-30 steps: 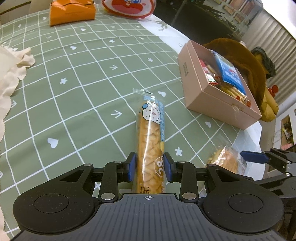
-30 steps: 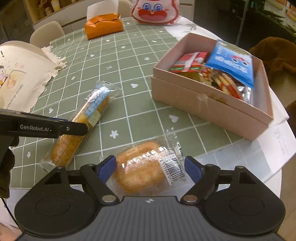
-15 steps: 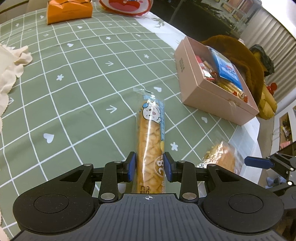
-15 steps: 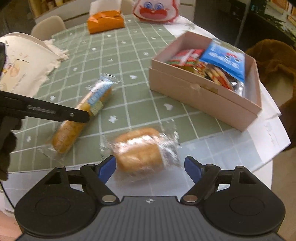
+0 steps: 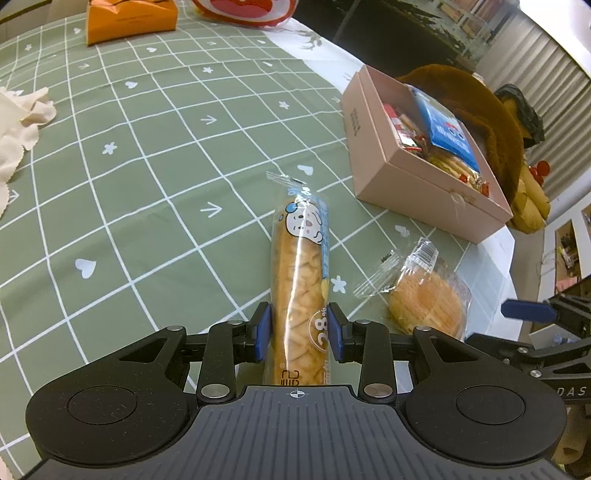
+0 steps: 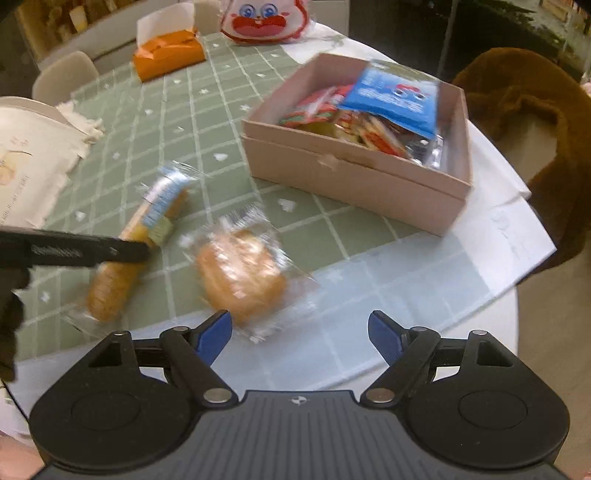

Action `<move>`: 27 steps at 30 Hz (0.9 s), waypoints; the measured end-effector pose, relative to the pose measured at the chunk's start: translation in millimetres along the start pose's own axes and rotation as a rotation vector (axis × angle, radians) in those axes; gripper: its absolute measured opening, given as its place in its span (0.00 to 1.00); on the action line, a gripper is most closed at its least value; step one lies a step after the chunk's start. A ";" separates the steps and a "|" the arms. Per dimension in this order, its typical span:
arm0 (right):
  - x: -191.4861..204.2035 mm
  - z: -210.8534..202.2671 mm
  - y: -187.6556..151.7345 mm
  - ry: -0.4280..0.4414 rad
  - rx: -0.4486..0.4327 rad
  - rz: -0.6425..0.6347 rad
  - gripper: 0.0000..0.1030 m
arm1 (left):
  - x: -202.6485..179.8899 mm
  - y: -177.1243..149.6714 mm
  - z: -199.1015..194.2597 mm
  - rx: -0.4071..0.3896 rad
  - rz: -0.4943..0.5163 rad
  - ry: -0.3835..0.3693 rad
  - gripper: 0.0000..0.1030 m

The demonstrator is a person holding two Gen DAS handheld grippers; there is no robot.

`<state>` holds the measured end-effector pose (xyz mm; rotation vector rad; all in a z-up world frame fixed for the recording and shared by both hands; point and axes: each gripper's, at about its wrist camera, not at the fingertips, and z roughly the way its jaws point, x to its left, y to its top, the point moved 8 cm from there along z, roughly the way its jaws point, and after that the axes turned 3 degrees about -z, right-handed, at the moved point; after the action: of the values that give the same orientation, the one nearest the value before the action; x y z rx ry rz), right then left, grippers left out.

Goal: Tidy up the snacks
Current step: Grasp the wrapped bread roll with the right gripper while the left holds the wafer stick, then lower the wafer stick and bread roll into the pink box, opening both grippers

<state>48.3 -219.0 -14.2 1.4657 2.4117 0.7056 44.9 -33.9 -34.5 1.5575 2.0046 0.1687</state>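
My left gripper (image 5: 298, 331) is shut on the near end of a long bread stick in a clear wrapper with a cartoon face (image 5: 301, 273); the stick also shows in the right wrist view (image 6: 140, 240). A round wrapped bun (image 5: 424, 302) lies on the table to its right, and in the right wrist view (image 6: 242, 275) it lies just ahead of my right gripper (image 6: 301, 338), which is open and empty. A pink box (image 5: 406, 184) with several snack packs stands further right; it shows in the right wrist view (image 6: 351, 173) too.
An orange pack (image 5: 129, 16) and a red and white cartoon bag (image 5: 243, 9) lie at the far side of the green checked tablecloth (image 5: 147, 166). A cream paper bag (image 6: 26, 155) lies at the left. A brown plush chair (image 6: 535, 122) stands beyond the table's right edge.
My right gripper has pulled back and away from the bun, which now lies ahead of its fingers instead of between them. My left gripper stays shut on the bread stick.
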 end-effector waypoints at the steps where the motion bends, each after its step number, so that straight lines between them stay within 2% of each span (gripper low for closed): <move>1: 5.0 1.9 2.9 -0.005 -0.005 -0.020 0.79 | -0.2 -0.2 0.1 0.001 0.000 -0.001 0.36; 10: 40.8 41.7 31.5 -0.057 -0.016 -0.203 0.79 | -1.4 -2.3 0.2 0.009 0.004 0.000 0.36; 15: 35.3 51.7 33.6 -0.025 0.006 -0.132 0.79 | 0.0 -1.0 1.6 0.011 -0.002 -0.007 0.38; 17: 32.7 48.8 29.8 -0.003 0.008 -0.108 0.72 | -0.4 -0.3 2.3 0.007 0.001 -0.006 0.38; 18: 31.7 47.0 26.9 0.007 0.013 -0.099 0.65 | -1.1 0.2 2.7 0.006 0.004 -0.003 0.38; 27: 20.3 32.9 4.3 0.043 0.031 0.020 0.60 | -7.7 5.0 7.9 0.001 0.041 0.003 0.37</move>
<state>56.3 -190.3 -39.2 1.5029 2.4541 0.7144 54.3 -41.4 -35.9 1.6005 1.9765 0.1858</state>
